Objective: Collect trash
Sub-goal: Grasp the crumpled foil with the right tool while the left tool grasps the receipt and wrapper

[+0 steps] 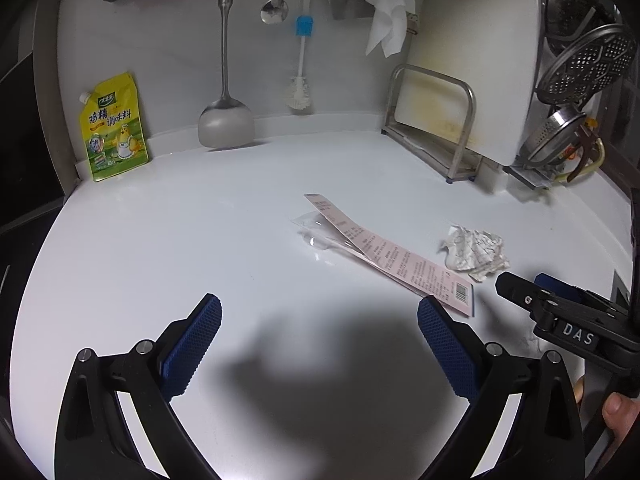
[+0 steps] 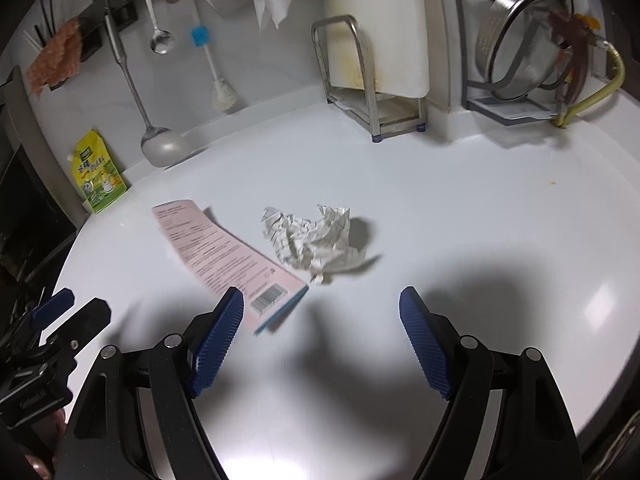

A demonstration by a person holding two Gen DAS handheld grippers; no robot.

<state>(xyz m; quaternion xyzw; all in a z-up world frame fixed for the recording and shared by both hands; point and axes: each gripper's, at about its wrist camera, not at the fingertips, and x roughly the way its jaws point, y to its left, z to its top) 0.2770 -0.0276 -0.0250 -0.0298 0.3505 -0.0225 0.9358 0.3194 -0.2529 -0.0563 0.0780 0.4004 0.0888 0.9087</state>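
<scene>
We log a pink receipt (image 1: 384, 258) flat at mid-desk (image 1: 200, 240), partly over a clear wrapper (image 1: 316, 232). A paper wad (image 2: 310, 238) sits just right of the receipt. Our left hand-held gripper (image 1: 320, 316) hangs spread and empty over the near desk; our right hand-held gripper (image 2: 322, 308) is likewise spread, the receipt's barcode end at its left finger. Far left: a yellow pouch (image 1: 114, 130). Far right: a board (image 1: 468, 72) in a rack (image 1: 460, 136).
</scene>
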